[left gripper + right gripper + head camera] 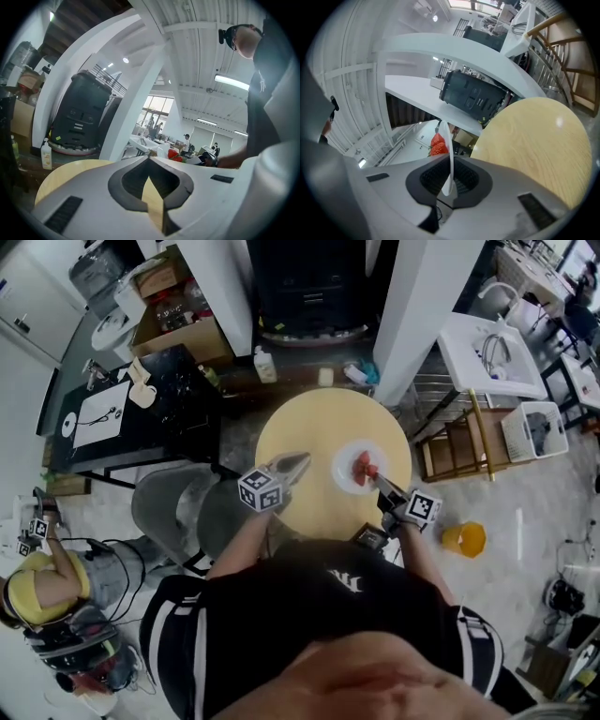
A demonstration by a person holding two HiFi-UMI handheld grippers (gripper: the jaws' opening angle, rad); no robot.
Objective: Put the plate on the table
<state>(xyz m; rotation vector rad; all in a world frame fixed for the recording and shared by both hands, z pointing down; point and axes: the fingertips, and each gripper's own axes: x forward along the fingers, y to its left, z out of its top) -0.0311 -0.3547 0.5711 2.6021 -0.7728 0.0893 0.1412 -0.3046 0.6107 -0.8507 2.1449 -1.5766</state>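
Observation:
A white plate (349, 468) carrying red strawberries (366, 465) is over the right part of the round yellow table (300, 432). My right gripper (382, 486) is shut on the plate's near rim. In the right gripper view the plate (446, 136) stands edge-on between the jaws of the right gripper (449, 164), with the strawberries (438, 143) beyond and the table (534, 140) to the right. My left gripper (296, 464) hovers over the table's middle, left of the plate. In the left gripper view the left gripper (150, 158) has its tips together and nothing in them.
A grey chair (178, 507) stands at the table's left and a black side table (141, 409) lies beyond it. A white sink (487, 357) and a wooden rack (459, 446) stand to the right, near a yellow object (464, 538) on the floor. A person (47, 587) sits far left.

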